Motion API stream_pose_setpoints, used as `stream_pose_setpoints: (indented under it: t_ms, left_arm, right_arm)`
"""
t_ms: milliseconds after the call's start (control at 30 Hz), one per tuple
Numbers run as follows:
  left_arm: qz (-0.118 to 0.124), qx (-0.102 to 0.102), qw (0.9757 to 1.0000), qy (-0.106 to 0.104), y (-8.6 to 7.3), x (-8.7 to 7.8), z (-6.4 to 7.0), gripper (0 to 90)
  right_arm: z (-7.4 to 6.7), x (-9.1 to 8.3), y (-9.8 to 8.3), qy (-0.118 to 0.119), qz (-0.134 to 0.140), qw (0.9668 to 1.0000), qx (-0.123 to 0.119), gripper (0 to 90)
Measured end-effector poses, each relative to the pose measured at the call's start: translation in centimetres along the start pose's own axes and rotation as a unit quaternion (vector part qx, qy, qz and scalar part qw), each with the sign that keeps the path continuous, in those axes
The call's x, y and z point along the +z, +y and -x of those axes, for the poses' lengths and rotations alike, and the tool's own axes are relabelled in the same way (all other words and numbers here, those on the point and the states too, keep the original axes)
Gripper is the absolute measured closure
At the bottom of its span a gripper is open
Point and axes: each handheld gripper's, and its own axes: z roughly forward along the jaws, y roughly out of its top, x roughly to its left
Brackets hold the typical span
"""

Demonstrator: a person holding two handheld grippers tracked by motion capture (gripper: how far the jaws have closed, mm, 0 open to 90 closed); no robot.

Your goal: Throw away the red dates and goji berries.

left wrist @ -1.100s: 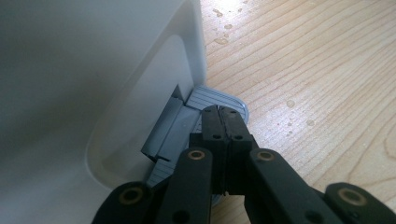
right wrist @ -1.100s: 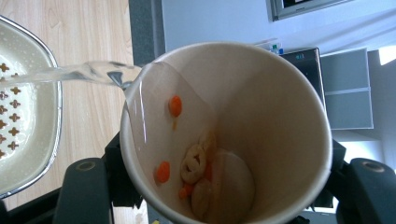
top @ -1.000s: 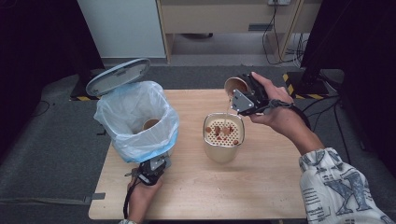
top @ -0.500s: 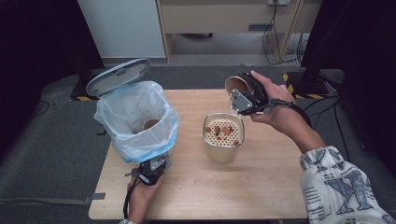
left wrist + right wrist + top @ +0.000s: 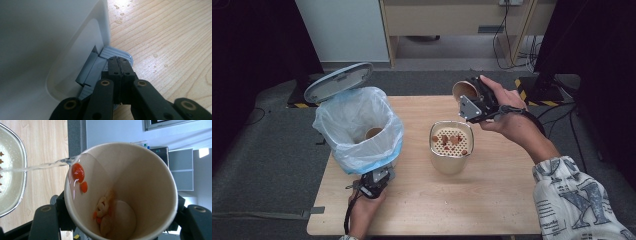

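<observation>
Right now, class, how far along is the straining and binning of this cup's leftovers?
Done: bin lid is open, left gripper shut, pressing its pedal; one cup lies inside already. In hand: right gripper tilts the paper cup, liquid streaming into the strainer pot. Left: orange bits cling inside; the cup isn't binned.

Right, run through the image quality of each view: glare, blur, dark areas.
High view: soft overall, dark at both side edges, table evenly lit. Left gripper view: bin wall near and blurred, glare on the wood at top, pedal sharp. Right gripper view: paper cup sharp, bright room behind it.
</observation>
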Motion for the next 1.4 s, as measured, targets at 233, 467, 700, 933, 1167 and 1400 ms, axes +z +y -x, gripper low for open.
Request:
stream_pose_setpoints:
  t_ms: [233, 467, 700, 933, 1167, 1400]
  left_arm:
    - [0.001, 0.0, 1.0, 0.001, 0.0, 0.01, 0.01, 88.8]
    - [0.001, 0.0, 1.0, 0.001, 0.0, 0.01, 0.0, 88.8]
    - [0.001, 0.0, 1.0, 0.001, 0.0, 0.01, 0.0, 88.8]
    - [0.001, 0.0, 1.0, 0.001, 0.0, 0.01, 0.0, 88.8]
    - [0.0, 0.0, 1.0, 0.0, 0.0, 0.01, -0.01, 88.8]
    - [0.002, -0.002, 1.0, -0.002, -0.02, 0.01, -0.06, 88.8]
  right_arm:
    - [0.19, -0.03, 0.19, -0.001, 0.001, 1.0, -0.001, 31.8]
    - [0.37, -0.07, 0.03, -0.003, 0.0, 1.0, 0.002, 31.9]
    - [0.33, -0.16, -0.04, -0.005, 0.0, 1.0, -0.003, 32.0]
    - [0.33, -0.43, 0.56, -0.016, -0.011, 0.9987, -0.047, 32.0]
    - [0.38, -0.35, 0.57, -0.02, -0.009, 0.9986, -0.047, 32.0]
    - [0.41, -0.03, 0.59, -0.021, 0.003, 0.9988, -0.045, 32.0]
